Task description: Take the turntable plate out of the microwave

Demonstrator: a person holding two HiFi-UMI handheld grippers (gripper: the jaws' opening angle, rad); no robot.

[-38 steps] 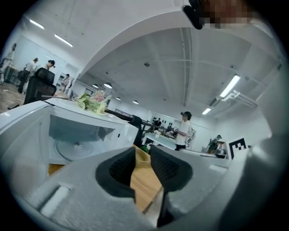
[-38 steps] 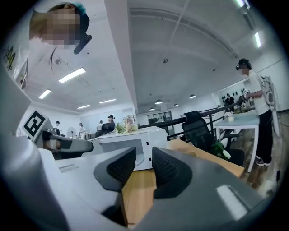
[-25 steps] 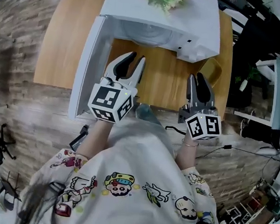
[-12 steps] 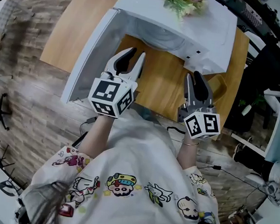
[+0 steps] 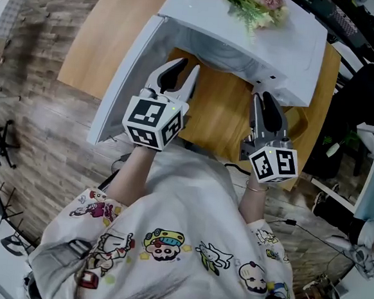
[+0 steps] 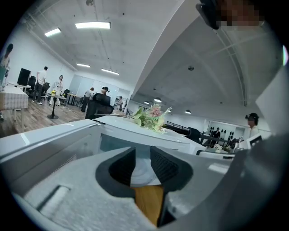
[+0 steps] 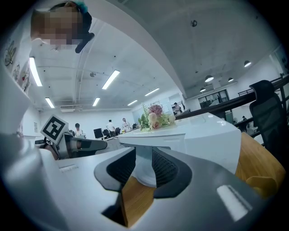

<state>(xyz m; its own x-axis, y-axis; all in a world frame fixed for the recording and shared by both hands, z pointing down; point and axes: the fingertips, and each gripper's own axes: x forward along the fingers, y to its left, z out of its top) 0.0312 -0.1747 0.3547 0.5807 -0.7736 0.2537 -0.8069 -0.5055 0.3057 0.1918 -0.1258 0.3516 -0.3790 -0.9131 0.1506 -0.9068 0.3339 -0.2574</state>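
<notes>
The wooden table [image 5: 108, 39] carries the white microwave [image 5: 248, 21], its door [image 5: 124, 89] swung open to the left; the turntable plate [image 5: 215, 51] lies flat inside the cavity, not yet touched. The plate is probably glass: rigid, fairly heavy, smooth and breakable; take hold at the front rim, one gripper on each side, and keep it level. The left gripper [image 5: 186, 66] hovers before the opening with jaws apart and nothing between them; the right gripper [image 5: 264, 99], near the microwave's front right corner, stands with jaws parted more narrowly and likewise empty.
</notes>
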